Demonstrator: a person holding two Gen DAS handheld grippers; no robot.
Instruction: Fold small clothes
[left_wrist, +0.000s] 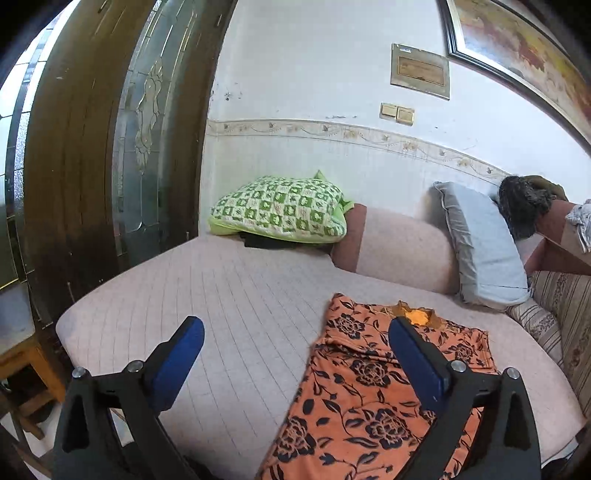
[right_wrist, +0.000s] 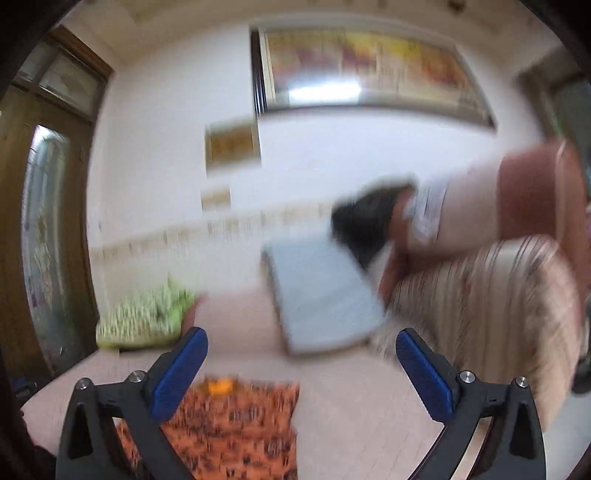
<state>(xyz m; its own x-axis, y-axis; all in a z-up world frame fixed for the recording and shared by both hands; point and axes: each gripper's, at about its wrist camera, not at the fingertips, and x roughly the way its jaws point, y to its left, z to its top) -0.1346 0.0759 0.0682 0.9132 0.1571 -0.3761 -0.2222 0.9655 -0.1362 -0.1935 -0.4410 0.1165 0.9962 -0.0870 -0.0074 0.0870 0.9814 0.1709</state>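
1. Left wrist view: the left claw (left_wrist: 295, 354) stands wide, its blue pads far apart with nothing between them. It hangs above the pink sofa seat (left_wrist: 229, 295), touching no cloth.
2. Left wrist view: the orange floral garment (left_wrist: 369, 398) lies flat on the seat, folded lengthwise into a long strip, its neck opening toward the sofa back. Most of it sits below and to the right of the gap between the pads; the right pad (left_wrist: 417, 365) overlaps it in the picture, the left pad (left_wrist: 177, 358) is well apart from it over bare seat.
3. Left wrist view: a green checked pillow (left_wrist: 280, 210) lies at the far end of the seat and a grey pillow (left_wrist: 484, 243) leans against the backrest beyond the garment.
4. Right wrist view, heavily blurred: the right claw (right_wrist: 302, 365) is also spread wide and empty.
5. Right wrist view: the garment (right_wrist: 229, 424) lies on the seat (right_wrist: 351, 406) at the lower middle, under the left pad (right_wrist: 181, 373) and the gap's left part; the right pad (right_wrist: 424, 373) is apart from it. The grey pillow (right_wrist: 325, 288) shows ahead.
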